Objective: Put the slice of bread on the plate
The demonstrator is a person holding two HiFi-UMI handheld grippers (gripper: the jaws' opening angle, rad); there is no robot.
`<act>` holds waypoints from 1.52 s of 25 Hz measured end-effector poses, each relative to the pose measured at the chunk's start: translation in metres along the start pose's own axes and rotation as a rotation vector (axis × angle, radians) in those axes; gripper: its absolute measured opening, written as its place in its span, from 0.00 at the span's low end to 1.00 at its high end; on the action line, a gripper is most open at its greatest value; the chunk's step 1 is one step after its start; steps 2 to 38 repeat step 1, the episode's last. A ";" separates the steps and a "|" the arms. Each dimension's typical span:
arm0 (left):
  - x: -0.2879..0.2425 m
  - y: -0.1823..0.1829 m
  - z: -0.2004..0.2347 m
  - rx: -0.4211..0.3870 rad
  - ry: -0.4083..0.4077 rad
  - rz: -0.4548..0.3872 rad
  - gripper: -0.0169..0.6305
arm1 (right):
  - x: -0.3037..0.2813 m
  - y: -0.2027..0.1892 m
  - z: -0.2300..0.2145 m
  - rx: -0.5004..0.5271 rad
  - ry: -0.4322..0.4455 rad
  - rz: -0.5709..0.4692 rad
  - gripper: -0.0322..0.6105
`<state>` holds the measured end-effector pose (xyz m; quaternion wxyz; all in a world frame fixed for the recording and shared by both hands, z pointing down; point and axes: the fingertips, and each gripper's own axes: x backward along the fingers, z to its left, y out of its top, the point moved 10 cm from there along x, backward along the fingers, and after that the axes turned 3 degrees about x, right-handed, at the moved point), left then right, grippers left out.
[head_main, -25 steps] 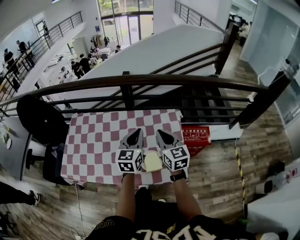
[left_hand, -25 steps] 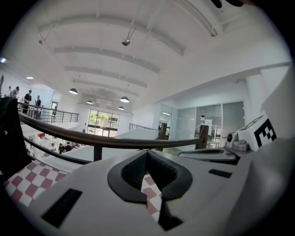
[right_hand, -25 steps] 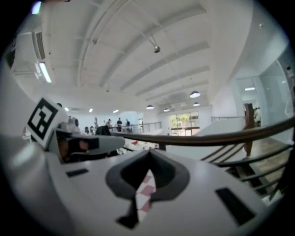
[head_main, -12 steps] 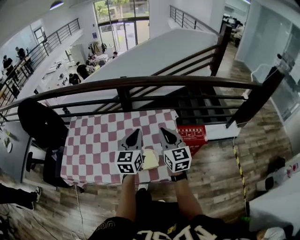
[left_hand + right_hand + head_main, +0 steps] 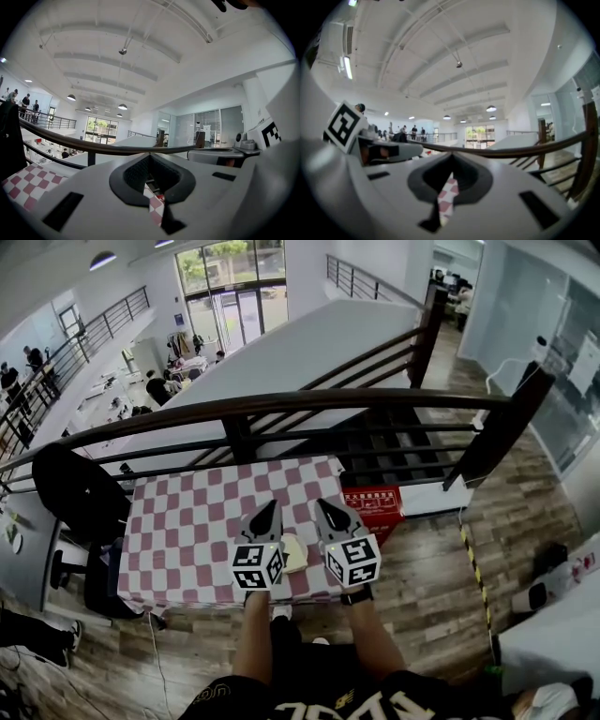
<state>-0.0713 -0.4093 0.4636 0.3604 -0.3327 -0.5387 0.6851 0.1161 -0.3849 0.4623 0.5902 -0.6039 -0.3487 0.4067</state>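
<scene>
A pale slice of bread (image 5: 293, 553) lies on the red-and-white checked table (image 5: 187, 521) near its front edge. Only a strip of it shows between the two marker cubes, and no plate is visible. My left gripper (image 5: 269, 508) is just left of the bread and my right gripper (image 5: 324, 506) just right of it, both pointing away from me over the cloth. In the left gripper view (image 5: 150, 159) the jaws are together with nothing held, and the same goes for the right gripper view (image 5: 451, 161). Only checked cloth shows through the slits.
A black railing (image 5: 281, 404) runs along the far side of the table, with a drop to a lower floor behind it. A black chair (image 5: 75, 488) stands at the table's left end. A red sign (image 5: 373, 504) lies on the wooden floor at the right.
Both grippers have drifted slightly forward and up together, still side by side. The bread has stayed on the cloth, and the cubes hide more of it.
</scene>
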 end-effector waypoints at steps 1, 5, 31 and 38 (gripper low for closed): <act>0.002 -0.001 -0.003 0.001 0.000 0.000 0.05 | 0.004 -0.001 -0.001 0.000 0.000 0.000 0.07; 0.002 -0.001 -0.003 0.001 0.000 0.000 0.05 | 0.004 -0.001 -0.001 0.000 0.000 0.000 0.07; 0.002 -0.001 -0.003 0.001 0.000 0.000 0.05 | 0.004 -0.001 -0.001 0.000 0.000 0.000 0.07; 0.002 -0.001 -0.003 0.001 0.000 0.000 0.05 | 0.004 -0.001 -0.001 0.000 0.000 0.000 0.07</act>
